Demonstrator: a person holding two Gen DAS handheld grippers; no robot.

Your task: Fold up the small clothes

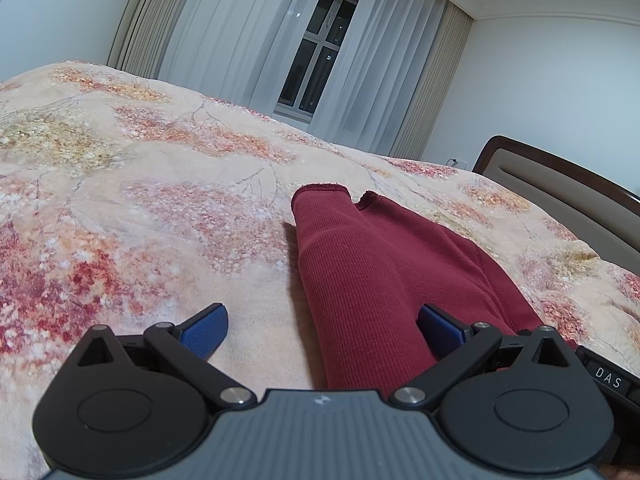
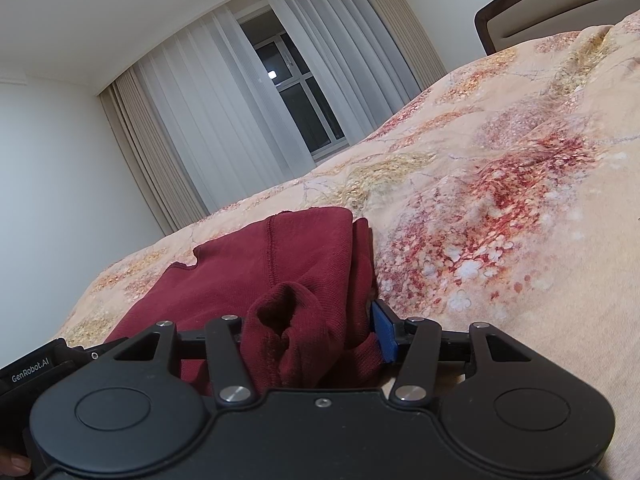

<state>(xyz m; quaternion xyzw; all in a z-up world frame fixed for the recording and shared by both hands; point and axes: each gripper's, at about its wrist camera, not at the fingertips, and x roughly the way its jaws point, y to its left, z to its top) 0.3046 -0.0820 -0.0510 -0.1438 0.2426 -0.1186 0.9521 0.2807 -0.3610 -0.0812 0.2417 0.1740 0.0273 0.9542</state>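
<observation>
R gripper (image 2: pixel 320 332) pinching bunched maroon ribbed garment (image 2: pixel 276 264); L gripper (image 1: pixel 320 330) spread wide; floral quilt (image 1: pixel 140 200).

We saw a dark red ribbed garment (image 1: pixel 360 264) lying on a peach bedspread (image 1: pixel 140 200) printed with red, orange and pale yellow blossom sprays and thin grey branches. Our left gripper (image 1: pixel 320 330) was black with a grey body and blue textured pads (image 1: pixel 206 330). The right gripper (image 2: pixel 316 336) was black too, one blue pad (image 2: pixel 382 334) showing. Sheer white curtains (image 1: pixel 248 40) hung beside beige ones, and the headboard (image 1: pixel 560 184) was dark brown around beige.
</observation>
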